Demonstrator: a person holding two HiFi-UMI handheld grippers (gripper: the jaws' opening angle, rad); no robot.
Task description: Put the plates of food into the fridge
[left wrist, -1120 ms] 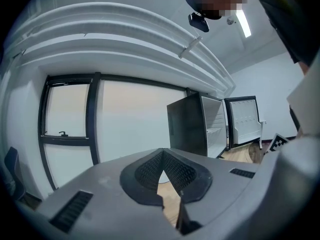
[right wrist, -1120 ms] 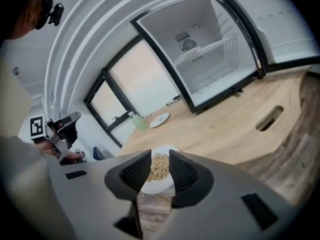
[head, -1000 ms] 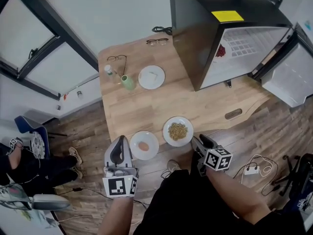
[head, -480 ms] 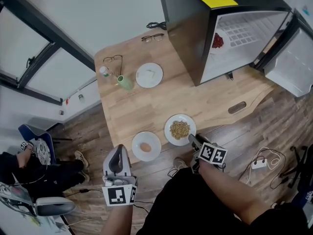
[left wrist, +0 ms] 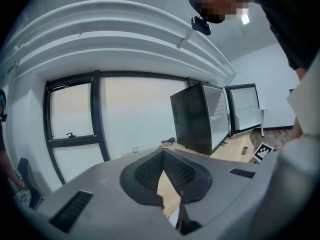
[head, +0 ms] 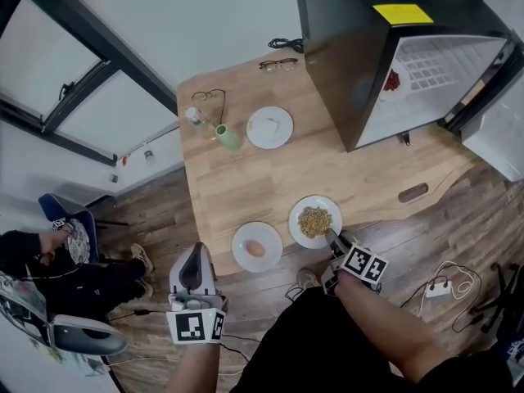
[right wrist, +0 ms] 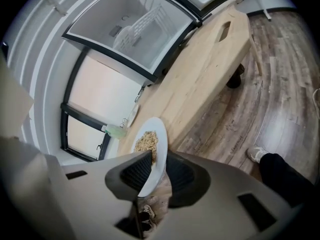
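Note:
A white plate of grains (head: 315,221) lies near the wooden table's (head: 246,182) front edge. My right gripper (head: 332,237) has just been closing and is shut on the plate's near rim; the rim (right wrist: 156,154) sits between its pads. A plate with an egg (head: 256,246) lies left of it, just beyond my left gripper (head: 195,252), which is shut and empty below the table edge. A third plate with pale food (head: 269,127) sits farther back. The black fridge (head: 344,64) stands open at the right with red food (head: 392,80) inside.
A green bottle (head: 227,137), a small bottle (head: 193,116) and two pairs of glasses (head: 214,97) sit at the table's back left. A cable (head: 286,44) lies by the fridge. A seated person (head: 49,260) is on the floor side at left; a power strip (head: 438,287) lies at right.
My right gripper came forward and down to the grain plate's near rim, rolled, and its jaws narrowed around the rim. The left gripper barely shifted.

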